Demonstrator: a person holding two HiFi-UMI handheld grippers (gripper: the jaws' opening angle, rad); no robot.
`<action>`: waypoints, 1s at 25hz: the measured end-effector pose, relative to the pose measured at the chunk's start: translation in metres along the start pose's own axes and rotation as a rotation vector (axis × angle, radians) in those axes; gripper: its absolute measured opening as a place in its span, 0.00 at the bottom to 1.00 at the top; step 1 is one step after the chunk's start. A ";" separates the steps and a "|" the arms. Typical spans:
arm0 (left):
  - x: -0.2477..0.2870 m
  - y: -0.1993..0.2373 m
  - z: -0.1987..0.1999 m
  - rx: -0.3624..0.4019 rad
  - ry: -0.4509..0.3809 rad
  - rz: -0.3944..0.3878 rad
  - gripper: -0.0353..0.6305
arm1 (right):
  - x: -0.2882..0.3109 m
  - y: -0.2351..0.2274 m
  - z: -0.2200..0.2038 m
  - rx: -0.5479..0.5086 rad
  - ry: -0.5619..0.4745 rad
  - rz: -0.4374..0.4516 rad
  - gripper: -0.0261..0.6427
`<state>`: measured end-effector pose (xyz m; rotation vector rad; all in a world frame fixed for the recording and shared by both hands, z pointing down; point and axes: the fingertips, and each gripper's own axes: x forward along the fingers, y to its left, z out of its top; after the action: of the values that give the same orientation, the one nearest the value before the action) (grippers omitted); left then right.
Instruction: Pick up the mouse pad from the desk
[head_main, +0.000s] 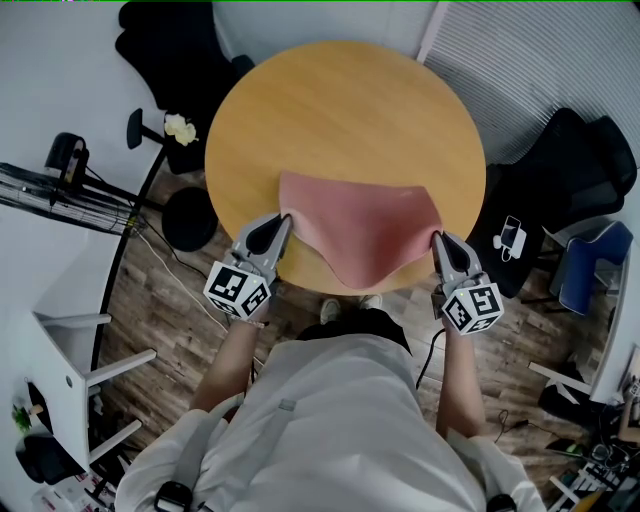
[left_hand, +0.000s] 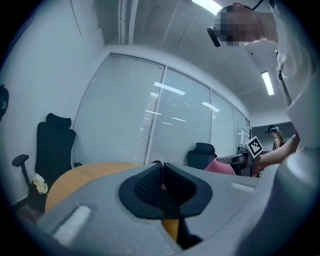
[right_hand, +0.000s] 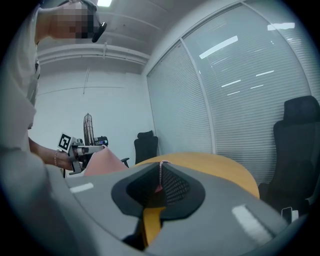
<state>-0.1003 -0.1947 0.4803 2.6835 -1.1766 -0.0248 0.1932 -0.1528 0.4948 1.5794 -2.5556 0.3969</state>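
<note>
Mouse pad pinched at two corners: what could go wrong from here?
1. The left gripper and right gripper each pinch only a thin corner edge of the mouse pad; either corner could slip out.
2. The pad droops between them by the table's near rim and might catch on it.

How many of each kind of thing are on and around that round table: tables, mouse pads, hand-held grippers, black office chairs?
round wooden table: 1
pink mouse pad: 1
grippers: 2, the left gripper and the right gripper, each shut on a near corner of the pad
black office chairs: 2, one at upper left, one at right
total: 6
</note>
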 end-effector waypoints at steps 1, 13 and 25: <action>0.000 0.000 0.003 0.003 -0.005 0.001 0.08 | 0.000 0.001 0.003 -0.003 -0.005 0.001 0.06; -0.002 -0.012 0.043 0.019 -0.051 0.007 0.08 | -0.007 0.017 0.044 -0.038 -0.071 0.018 0.06; -0.010 -0.028 0.088 0.051 -0.110 0.018 0.08 | -0.022 0.038 0.087 -0.102 -0.130 0.030 0.06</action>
<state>-0.0950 -0.1852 0.3878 2.7470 -1.2487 -0.1429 0.1730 -0.1418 0.4004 1.5822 -2.6505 0.1687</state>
